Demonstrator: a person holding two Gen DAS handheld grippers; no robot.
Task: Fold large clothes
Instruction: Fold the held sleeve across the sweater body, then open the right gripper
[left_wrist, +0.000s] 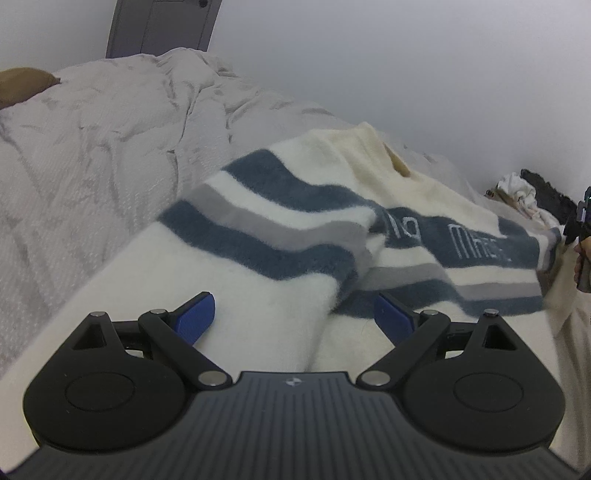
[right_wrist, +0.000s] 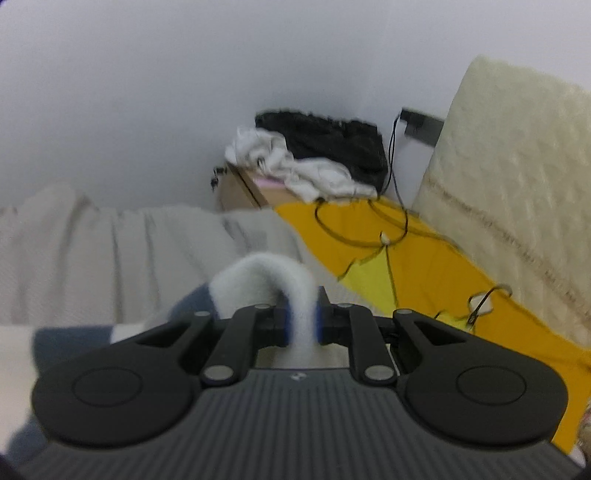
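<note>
Grey bedspread (left_wrist: 96, 155): rumpled cover filling the left and far side of the left wrist view; the garment lies on top of it.

Striped sweater (left_wrist: 280, 229): a fluffy cream knit with blue and grey bands and pale lettering on one blue band. It is spread across the bed from the near left to the far right, partly doubled, with a raised fold running away from the camera near the middle.

Long axis: the bands run left to right across the left wrist view, so the sweater's length lies crosswise to the left tool's fingers.

Left gripper (left_wrist: 295, 319): jaws released and wide apart, blue pads to either side of cream fabric, holding nothing. The cloth sits directly ahead and just beneath them.

Right gripper (right_wrist: 300, 325): jaws clenched on a fold of the sweater's white fabric (right_wrist: 273, 280), which loops up and over in front of the pads.

Right side of the scene: a yellow and orange cloth (right_wrist: 388, 254) with a dark cable across it, a cream blanket (right_wrist: 509, 177) at far right, and a pile of white and black clothes (right_wrist: 314, 158) against the wall.

Nearer hand: judging by this, the right end is already held, while the left tool is nearest the free near-left part; closing there looks like the next need.

Risk: thick pile could slip from a shallow bite.
</note>
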